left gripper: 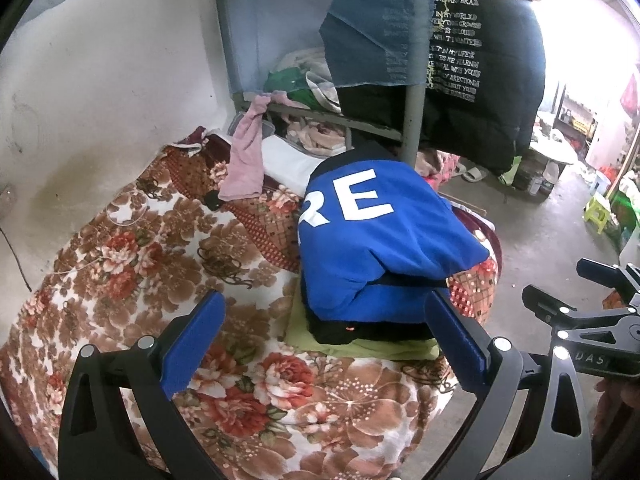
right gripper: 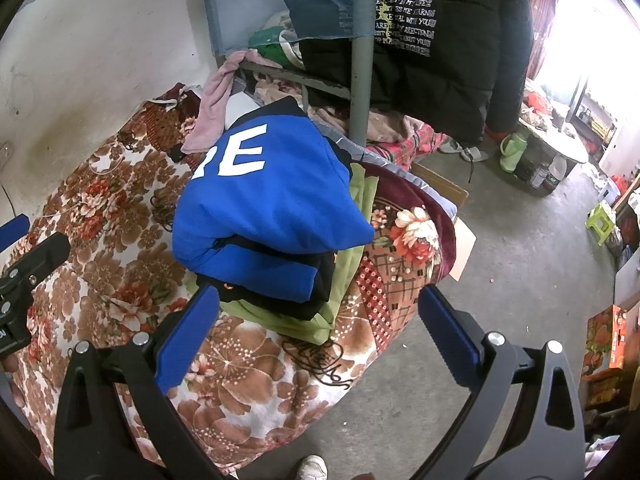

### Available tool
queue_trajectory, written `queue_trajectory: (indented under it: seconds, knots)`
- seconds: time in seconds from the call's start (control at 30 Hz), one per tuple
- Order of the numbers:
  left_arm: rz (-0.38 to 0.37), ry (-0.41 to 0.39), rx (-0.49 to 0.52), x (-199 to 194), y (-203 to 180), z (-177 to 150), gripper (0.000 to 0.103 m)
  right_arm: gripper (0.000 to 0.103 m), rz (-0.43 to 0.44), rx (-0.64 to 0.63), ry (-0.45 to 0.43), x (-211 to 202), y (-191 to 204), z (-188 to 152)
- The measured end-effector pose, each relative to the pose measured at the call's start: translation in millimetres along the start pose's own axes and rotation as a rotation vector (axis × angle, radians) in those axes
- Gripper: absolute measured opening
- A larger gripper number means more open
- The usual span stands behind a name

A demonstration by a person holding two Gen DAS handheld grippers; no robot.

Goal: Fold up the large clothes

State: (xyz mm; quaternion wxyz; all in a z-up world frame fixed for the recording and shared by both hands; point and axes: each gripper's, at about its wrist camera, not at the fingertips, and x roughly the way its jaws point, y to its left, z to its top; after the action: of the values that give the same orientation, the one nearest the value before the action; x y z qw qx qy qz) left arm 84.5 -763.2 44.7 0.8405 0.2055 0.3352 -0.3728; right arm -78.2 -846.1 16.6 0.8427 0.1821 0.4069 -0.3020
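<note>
On the floral brown-and-red blanket (left gripper: 132,264) covering the bed, left tongs (left gripper: 320,336) hang spread and empty. The folded blue sweatshirt with white letters (left gripper: 372,240) tops a pile straight ahead, nearer them; right tongs (right gripper: 320,332), likewise spread, sit rightward.

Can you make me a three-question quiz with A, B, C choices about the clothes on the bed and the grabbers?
1. Where is the blue top?
A. on a pile of folded clothes
B. on the floor
C. hanging up

2. What colour are the letters on it?
A. yellow
B. white
C. red

3. How are the left gripper and right gripper?
A. both shut
B. one holds cloth
C. both open, empty

Answers: 1 A, it tops the stack on the bed. 2 B, they show white. 3 C, the fingers stand apart with nothing between.
</note>
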Motion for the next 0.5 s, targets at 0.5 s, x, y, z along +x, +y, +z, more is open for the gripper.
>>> queue_trajectory:
  seconds: [0.5]
  knots:
    - [-0.019,0.001,0.024,-0.1,2.6,13.0,0.098,0.098,-0.002,0.003,0.003,-1.7,12.1,8.6]
